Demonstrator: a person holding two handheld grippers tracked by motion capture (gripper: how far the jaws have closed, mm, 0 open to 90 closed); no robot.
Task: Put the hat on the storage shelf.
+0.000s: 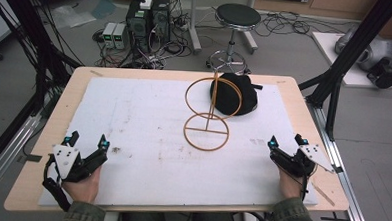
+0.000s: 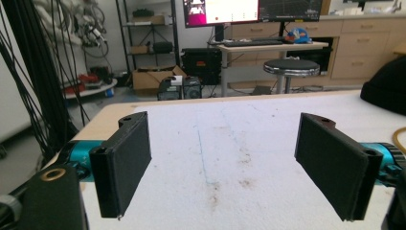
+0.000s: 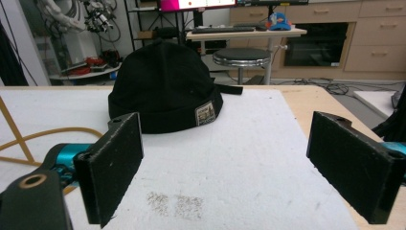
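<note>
Black hat (image 3: 165, 91) shows its label in the right gripper view; both tongs, left (image 1: 87, 142) and right (image 1: 286, 141), gape wide.

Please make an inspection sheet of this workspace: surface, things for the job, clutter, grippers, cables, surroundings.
Surface: white sheet on a wooden table, with brownish stains near its middle.
Job's things: black cap at the far side; gold wire stand upright in front of it, ring base flat on the sheet.
Clutter: nothing seen.
Grippers: left gripper and right gripper at the near corners, both open, holding nothing.
Cables: a black cable trails from each gripper; loose cables lie on the floor.
Surroundings: stool, computer boxes, desk with screens.
</note>
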